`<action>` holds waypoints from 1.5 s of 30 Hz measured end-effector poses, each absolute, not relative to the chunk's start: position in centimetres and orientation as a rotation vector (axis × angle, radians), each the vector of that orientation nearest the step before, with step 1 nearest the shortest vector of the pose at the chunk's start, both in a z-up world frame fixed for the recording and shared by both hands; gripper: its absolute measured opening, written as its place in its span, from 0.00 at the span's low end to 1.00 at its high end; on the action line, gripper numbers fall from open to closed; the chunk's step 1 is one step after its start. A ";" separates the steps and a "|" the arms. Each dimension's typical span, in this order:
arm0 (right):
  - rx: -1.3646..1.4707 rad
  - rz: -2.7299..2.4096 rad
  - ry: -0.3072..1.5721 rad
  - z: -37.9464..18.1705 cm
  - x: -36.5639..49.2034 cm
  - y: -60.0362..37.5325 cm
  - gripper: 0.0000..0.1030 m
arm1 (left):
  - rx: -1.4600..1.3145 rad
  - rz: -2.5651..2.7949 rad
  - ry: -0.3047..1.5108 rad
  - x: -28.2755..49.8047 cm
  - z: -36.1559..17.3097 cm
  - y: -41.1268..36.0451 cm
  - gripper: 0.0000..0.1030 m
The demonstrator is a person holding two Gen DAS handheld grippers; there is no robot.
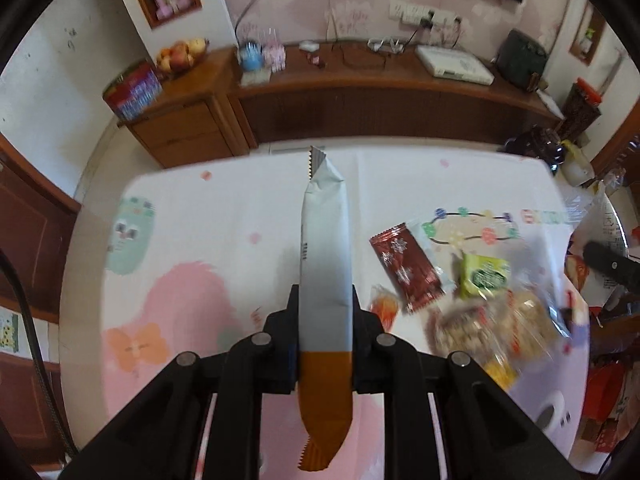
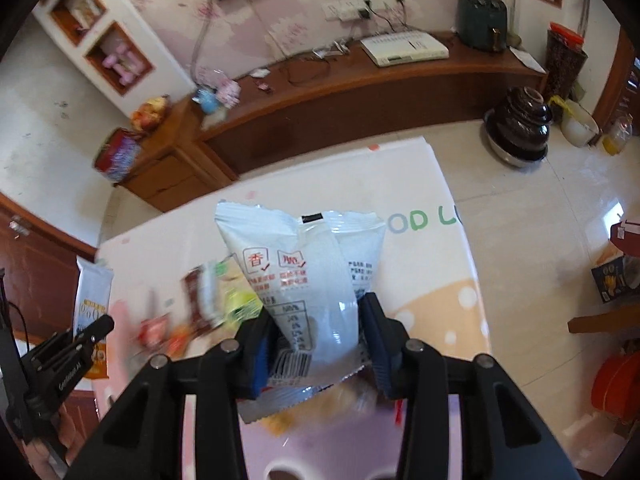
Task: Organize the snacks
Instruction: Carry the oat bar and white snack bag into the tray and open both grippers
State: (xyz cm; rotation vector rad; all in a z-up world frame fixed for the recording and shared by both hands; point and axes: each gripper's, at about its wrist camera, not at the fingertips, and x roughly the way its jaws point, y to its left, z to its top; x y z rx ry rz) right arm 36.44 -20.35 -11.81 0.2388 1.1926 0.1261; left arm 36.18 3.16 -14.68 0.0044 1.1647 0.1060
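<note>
Left gripper (image 1: 325, 308) clamps a long white-and-orange snack bar (image 1: 325, 264), pointing forward above the surface (image 1: 224, 216). Right gripper (image 2: 318, 320) clamps a white snack bag (image 2: 308, 264). Loose snacks (image 1: 404, 268) lie right of the left gripper.

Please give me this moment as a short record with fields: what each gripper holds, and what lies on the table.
left gripper: shut on a long white and orange snack pack
right gripper: shut on a white snack bag with red print
table: cartoon-print cloth
loose snacks: dark red packet, green packet, small orange packet, clear bag of biscuits
image quality: loose snacks partly blurred
</note>
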 end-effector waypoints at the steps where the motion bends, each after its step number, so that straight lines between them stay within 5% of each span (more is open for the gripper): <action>1: 0.240 0.143 1.181 -10.7 35.5 -20.1 0.40 | 0.010 0.098 1.151 35.2 -13.4 3.2 0.15; 10: 0.242 0.297 1.065 -1.1 23.7 -18.4 0.40 | 0.020 0.008 1.047 22.0 -2.5 2.4 0.15; 17: 0.219 0.367 1.017 2.8 13.7 -16.8 0.40 | 0.046 -0.037 1.034 13.1 0.0 1.1 0.16; 33: 0.100 0.366 0.929 -0.2 -2.2 -13.2 0.40 | -0.036 -0.031 0.987 -0.2 -6.2 0.2 0.16; 45: 0.077 0.292 1.194 -9.0 -3.2 -12.7 0.40 | -0.014 0.025 1.065 -1.0 -11.4 -0.5 0.16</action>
